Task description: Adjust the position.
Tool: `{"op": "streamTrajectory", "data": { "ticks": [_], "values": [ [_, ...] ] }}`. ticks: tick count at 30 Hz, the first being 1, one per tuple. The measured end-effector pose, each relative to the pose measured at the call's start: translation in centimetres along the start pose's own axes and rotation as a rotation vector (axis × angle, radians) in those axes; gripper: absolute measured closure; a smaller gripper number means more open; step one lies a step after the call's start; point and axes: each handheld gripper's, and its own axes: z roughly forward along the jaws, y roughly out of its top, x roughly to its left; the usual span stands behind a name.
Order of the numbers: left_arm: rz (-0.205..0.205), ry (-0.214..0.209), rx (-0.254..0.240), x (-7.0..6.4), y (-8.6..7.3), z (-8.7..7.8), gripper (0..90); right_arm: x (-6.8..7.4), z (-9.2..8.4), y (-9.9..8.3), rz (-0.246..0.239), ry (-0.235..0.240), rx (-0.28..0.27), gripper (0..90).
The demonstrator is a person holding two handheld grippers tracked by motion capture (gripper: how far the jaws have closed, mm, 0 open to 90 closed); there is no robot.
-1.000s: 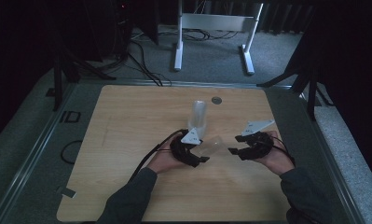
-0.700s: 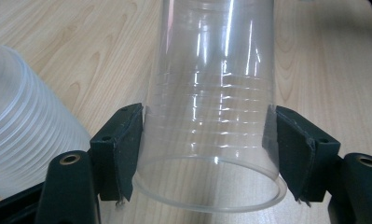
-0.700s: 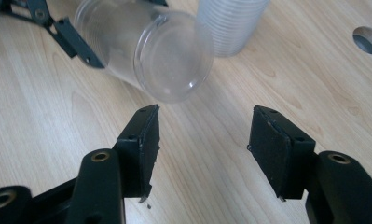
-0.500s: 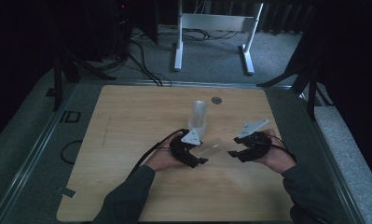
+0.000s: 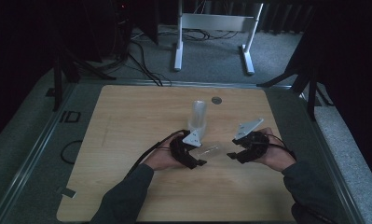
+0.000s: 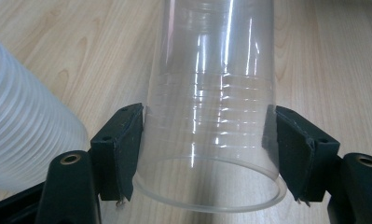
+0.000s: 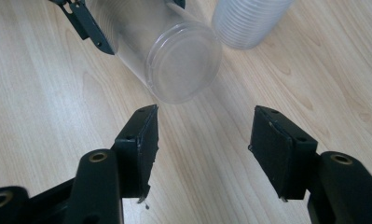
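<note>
A clear plastic cup (image 6: 211, 116) lies on its side in the air just above the table, and my left gripper (image 6: 209, 149) is shut on it near the rim, one pad on each side. From above, the cup (image 5: 210, 150) points right from the left gripper (image 5: 200, 157). My right gripper (image 7: 202, 140) faces the cup's round bottom (image 7: 181, 58) from a short gap. Its jaws have just been opening, with nothing between them. In the high view the right gripper (image 5: 231, 154) sits just right of the cup.
A tall stack of clear cups (image 5: 198, 116) stands upright behind the left gripper, also seen as stack (image 6: 25, 140) and stack (image 7: 249, 18). A small round metal disc (image 5: 216, 100) lies near the far edge of the wooden table (image 5: 127, 140).
The right gripper has drawn slightly back from the cup's bottom end. The left hand and the cup have stayed where they were.
</note>
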Motion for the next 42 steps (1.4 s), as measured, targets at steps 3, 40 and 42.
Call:
{"op": "streamTrajectory", "data": {
  "ticks": [3, 40, 42],
  "values": [
    [0.013, -0.002, 0.013, -0.1, 0.1, -0.1, 30.2, 0.0, -0.1, 0.1, -0.007, 0.004, 0.007, 41.2],
    [0.137, -0.004, 0.136, -0.5, 1.3, 0.1, 30.8, 0.9, 1.2, 1.7, -0.098, 0.096, 0.109, 33.2],
    [0.142, -0.002, 0.139, -0.6, 1.3, 0.2, 30.8, 1.0, 1.4, 1.8, -0.106, 0.102, 0.118, 32.2]
  ]
}}
